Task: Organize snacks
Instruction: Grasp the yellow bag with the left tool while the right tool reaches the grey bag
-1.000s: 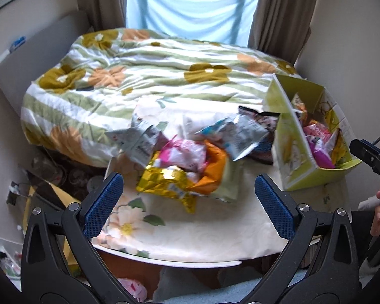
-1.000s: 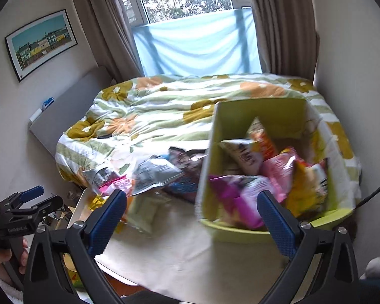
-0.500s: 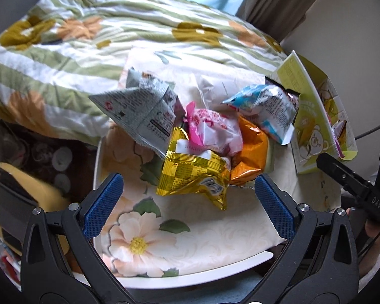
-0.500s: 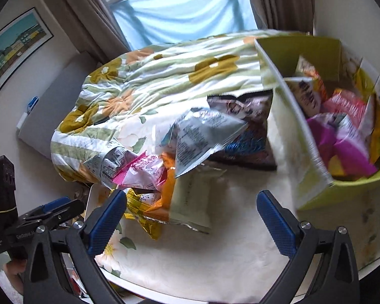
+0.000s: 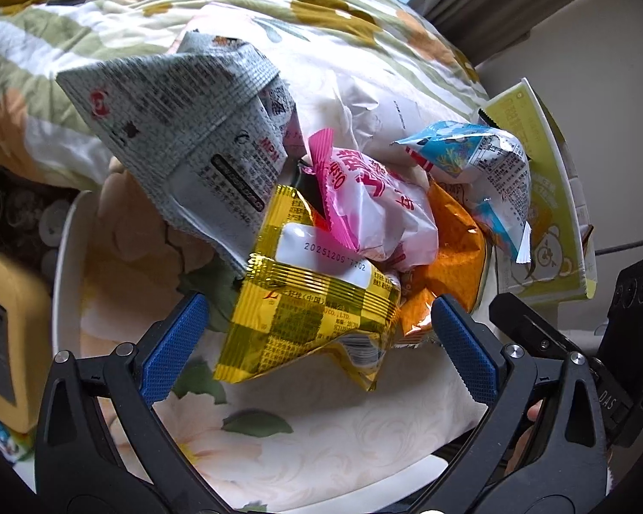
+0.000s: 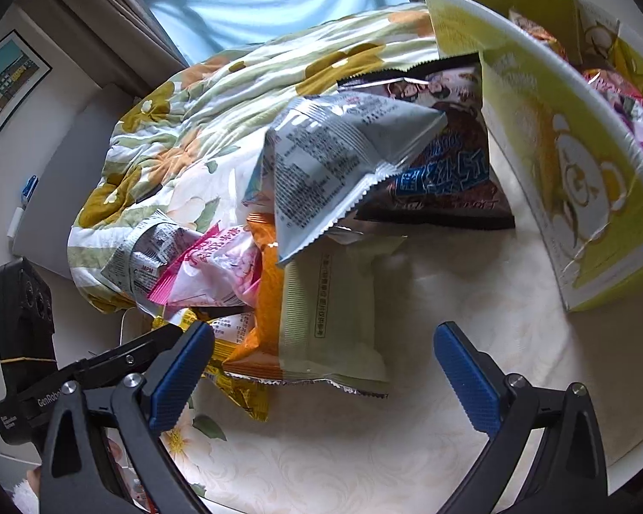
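A heap of snack packets lies on the flowered tablecloth point(image 5: 321, 441). My left gripper point(image 5: 319, 349) is open, and the lower end of a yellow checked packet point(image 5: 313, 308) sits between its fingers with gaps on both sides. Behind that packet are a pink one point(image 5: 381, 210), a grey one point(image 5: 184, 137), an orange one point(image 5: 450, 240) and a blue-white one point(image 5: 484, 167). My right gripper point(image 6: 323, 379) is open just short of a pale green packet point(image 6: 330, 312). A grey packet point(image 6: 343, 158) and a dark packet point(image 6: 441, 171) lie beyond it. The yellow-green box point(image 6: 578, 171) at right holds several packets.
A flowered quilt point(image 6: 184, 137) covers the bed behind the table. The table's rim point(image 5: 64, 257) runs close on the left, with a yellow object point(image 5: 4, 334) below it. The other gripper point(image 5: 536, 338) shows at the right of the left wrist view.
Both grippers have moved forward and down toward the heap. The yellow packet now lies between the left fingers, and the pale green packet is close ahead of the right ones.
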A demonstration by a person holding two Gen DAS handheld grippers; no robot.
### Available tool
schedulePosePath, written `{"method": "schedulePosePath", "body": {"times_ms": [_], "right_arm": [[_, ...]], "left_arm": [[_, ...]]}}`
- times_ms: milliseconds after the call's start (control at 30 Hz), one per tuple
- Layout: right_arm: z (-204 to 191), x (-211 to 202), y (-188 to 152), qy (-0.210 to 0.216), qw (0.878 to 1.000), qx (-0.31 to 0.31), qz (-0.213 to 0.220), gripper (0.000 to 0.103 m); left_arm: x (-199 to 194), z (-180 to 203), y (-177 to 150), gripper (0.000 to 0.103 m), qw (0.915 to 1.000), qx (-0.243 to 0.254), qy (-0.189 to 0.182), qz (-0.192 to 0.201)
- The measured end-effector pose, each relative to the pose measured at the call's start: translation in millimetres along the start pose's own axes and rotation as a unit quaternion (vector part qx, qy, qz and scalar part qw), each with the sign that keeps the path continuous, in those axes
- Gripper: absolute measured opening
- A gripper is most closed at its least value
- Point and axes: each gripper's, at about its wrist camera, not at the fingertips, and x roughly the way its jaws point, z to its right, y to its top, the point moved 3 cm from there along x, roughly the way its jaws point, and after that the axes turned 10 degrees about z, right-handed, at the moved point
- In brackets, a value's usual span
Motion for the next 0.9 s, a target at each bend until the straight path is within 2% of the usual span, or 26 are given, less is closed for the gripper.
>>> {"method": "schedulePosePath", "body": {"times_ms": [100, 200, 267, 333, 400, 833, 900], "right_arm": [[3.0, 5.4, 0.9, 0.003, 1.0, 0.0, -0.004, 0.102], [5.5, 10.8, 0.5, 0.01, 1.0, -0.002, -0.009, 0.1], [6.0, 16.7, 0.6, 0.012, 1.0, -0.006, -0.014, 0.098], [4.8, 23.7, 1.1, 0.015, 1.0, -0.007, -0.021, 0.095], [5.6, 29.1, 0.8, 0.017, 0.999, -0.007, -0.027, 0.092], [0.7, 47.3, 1.9, 0.024, 0.998, -0.015, -0.054, 0.078], [-5.2, 52.8, 2.9, 0.026, 0.998, -0.018, -0.059, 0.072]], "left_arm": [[6.0, 0.9, 1.0, 0.101, 1.0, -0.003, 0.0, -0.002], [12.4, 1.1, -1.2, 0.091, 0.9999, -0.015, -0.004, -0.006], [18.3, -1.0, -2.2, 0.08, 0.9997, -0.024, -0.003, -0.011], [20.6, -1.7, -2.4, 0.079, 0.9994, -0.031, -0.009, -0.008], [20.9, 0.8, -2.9, 0.071, 0.9994, -0.03, -0.013, -0.009], [5.9, -6.7, -16.8, 0.068, 0.9993, -0.035, -0.003, -0.013], [5.2, -7.5, -19.0, 0.068, 0.9993, -0.034, -0.001, -0.013]]}}
